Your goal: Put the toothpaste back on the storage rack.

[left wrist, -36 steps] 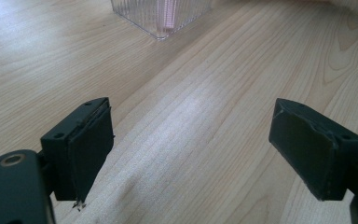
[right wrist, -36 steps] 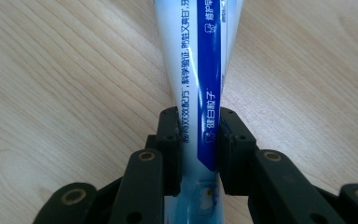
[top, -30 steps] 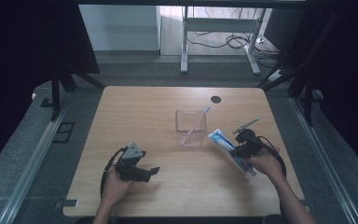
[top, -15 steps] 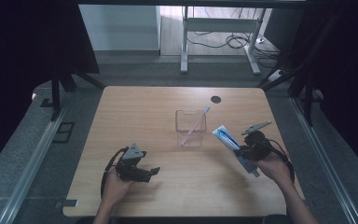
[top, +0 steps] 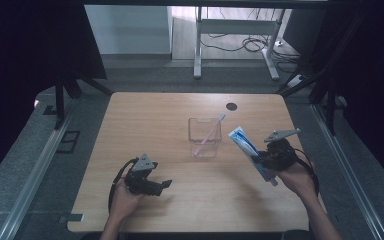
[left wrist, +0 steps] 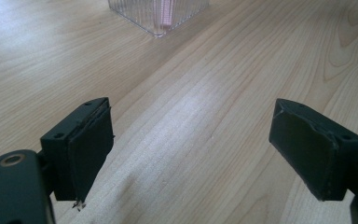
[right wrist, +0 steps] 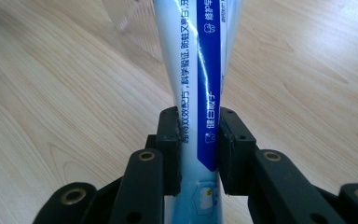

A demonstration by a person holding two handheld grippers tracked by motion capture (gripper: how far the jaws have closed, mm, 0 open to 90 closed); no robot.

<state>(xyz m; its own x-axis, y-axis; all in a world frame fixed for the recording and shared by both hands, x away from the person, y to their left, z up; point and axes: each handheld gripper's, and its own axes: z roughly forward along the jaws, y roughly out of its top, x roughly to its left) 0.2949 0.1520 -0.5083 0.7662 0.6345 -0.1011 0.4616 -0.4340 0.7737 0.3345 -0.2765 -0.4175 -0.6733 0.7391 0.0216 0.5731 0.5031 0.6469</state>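
Note:
A blue and white toothpaste tube (top: 250, 150) (right wrist: 196, 70) is held off the table at the right, tilted with its flat end up toward the cup. My right gripper (top: 266, 159) (right wrist: 199, 154) is shut on the tube's lower part. A clear square plastic cup (top: 204, 136) (left wrist: 161, 14) stands mid-table with a pink toothbrush (top: 211, 131) leaning in it. My left gripper (top: 161, 186) (left wrist: 191, 149) rests low at the front left, open, with only bare wood between its pads.
The wooden table (top: 145, 125) has a round black hole (top: 231, 106) near its far edge. Metal rails (top: 35, 170) run along both sides, and a desk frame with cables (top: 240, 45) stands on the floor beyond.
The right gripper has lifted and carried the toothpaste tube a little to the right, tilting it more upright. The left gripper has stayed put.

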